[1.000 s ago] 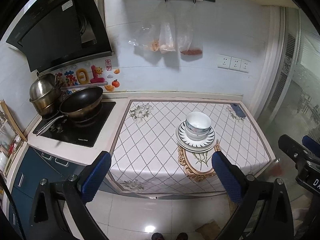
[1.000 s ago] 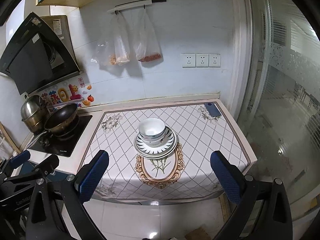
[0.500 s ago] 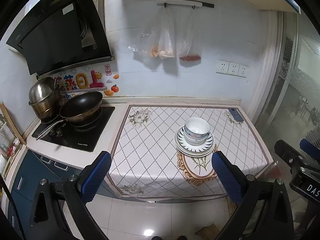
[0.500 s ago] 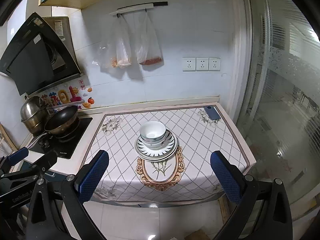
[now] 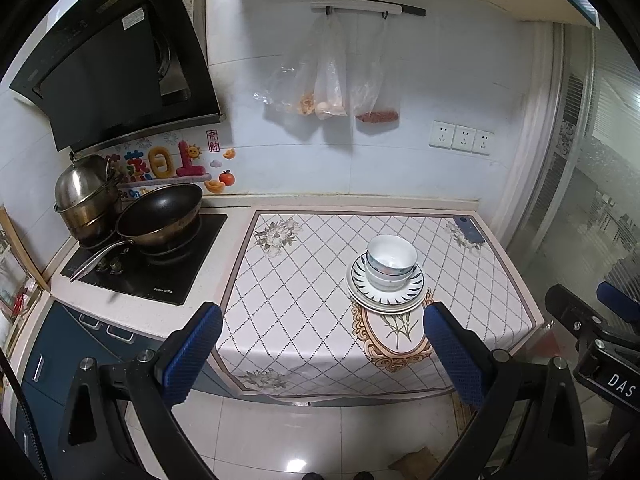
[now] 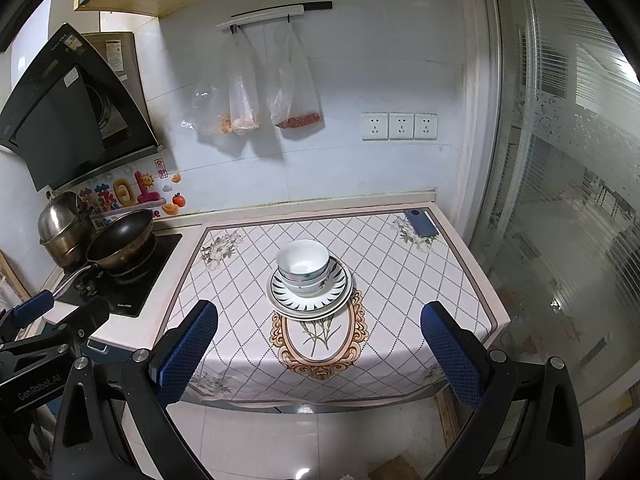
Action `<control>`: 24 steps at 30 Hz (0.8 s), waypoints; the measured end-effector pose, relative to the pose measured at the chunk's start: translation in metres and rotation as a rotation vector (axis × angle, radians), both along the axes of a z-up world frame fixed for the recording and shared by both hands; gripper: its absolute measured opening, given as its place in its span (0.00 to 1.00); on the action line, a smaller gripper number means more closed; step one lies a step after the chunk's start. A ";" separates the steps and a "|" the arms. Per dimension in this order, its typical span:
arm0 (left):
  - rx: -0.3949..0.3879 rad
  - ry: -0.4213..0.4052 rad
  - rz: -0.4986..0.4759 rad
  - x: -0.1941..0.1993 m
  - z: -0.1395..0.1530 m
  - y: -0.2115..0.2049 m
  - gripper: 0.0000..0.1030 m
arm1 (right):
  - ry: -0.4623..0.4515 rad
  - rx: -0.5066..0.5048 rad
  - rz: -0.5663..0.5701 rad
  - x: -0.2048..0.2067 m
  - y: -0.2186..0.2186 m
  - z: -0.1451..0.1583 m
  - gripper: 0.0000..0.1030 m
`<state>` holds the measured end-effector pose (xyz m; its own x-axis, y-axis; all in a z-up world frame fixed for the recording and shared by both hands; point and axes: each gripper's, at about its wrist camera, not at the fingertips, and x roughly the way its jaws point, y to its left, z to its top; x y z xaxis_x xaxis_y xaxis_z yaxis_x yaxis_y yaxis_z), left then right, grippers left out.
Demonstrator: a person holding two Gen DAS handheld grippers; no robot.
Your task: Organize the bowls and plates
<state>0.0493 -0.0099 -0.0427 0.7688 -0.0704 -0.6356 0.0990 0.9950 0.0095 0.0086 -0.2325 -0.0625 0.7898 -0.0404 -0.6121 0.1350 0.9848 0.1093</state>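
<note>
We hold the left gripper off the counter's near edge, jaws spread wide, nothing between the blue pads. The right gripper sits level with it, likewise spread wide and empty.

The task's things are all in one stack: nested bowls stand upright on stacked plates. From the left gripper the stack lies ahead and toward its right finger, well clear of both pads. From the right gripper the bowls and plates lie straight ahead, about midway between the fingers, also untouched. The top plate carries a dark leaf pattern round its rim; a plain pale one shows beneath. How many bowls are nested we cannot tell.

The stack rests on a white cloth with a diamond grid, at the far rim of an ornate oval motif printed on it.

Ahead and left of both grippers: a black cooktop with a dark wok on it, a steel pot just behind the wok. A blue phone lies at the cloth's far right corner. Clear bags hang from a wall rail beyond the stack.

Each gripper shows at the edge of the other's view.
</note>
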 end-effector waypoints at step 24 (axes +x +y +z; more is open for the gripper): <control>0.000 0.000 0.005 -0.002 0.001 -0.002 1.00 | 0.011 -0.003 0.003 0.001 -0.002 -0.004 1.00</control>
